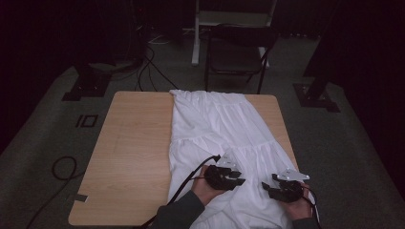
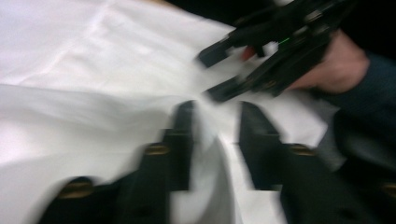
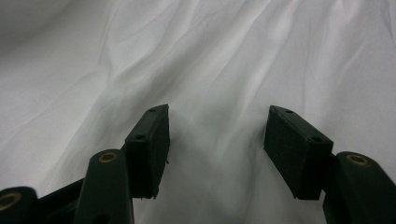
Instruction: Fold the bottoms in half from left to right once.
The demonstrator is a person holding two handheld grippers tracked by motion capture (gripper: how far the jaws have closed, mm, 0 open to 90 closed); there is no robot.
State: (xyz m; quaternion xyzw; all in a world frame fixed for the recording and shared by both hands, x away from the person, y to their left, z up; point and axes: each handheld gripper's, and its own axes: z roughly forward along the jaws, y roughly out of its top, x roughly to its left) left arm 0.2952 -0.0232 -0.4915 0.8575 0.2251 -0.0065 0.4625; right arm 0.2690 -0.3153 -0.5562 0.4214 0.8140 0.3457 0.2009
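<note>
One white garment [image 1: 215,129], a long tiered skirt or dress by the look of it, takes up the right half of the counter [image 1: 129,157], running from the far edge down to the near edge where your hands are, so work from that big shape first: before you lift or fold anything, judge where the near hem sits, because it spills toward you past the counter's near edge. Next, your two tools sit side by side over the near end of the cloth, the left tool [image 1: 229,175] close to the garment's middle and the right tool [image 1: 277,188] near its right border. In the left gripper view the left tool [image 2: 217,140] has its jaws parted with a raised ridge of white cloth between them; the picture is blurred, and I judge the pads are not pressing on it, so close fully on the fold and not on a single layer. In the right gripper view the right tool [image 3: 217,140] stands open above flat, lightly wrinkled fabric, holding nothing; lower it and pinch a matching fold level with the left one, so the cloth rises evenly.
</note>
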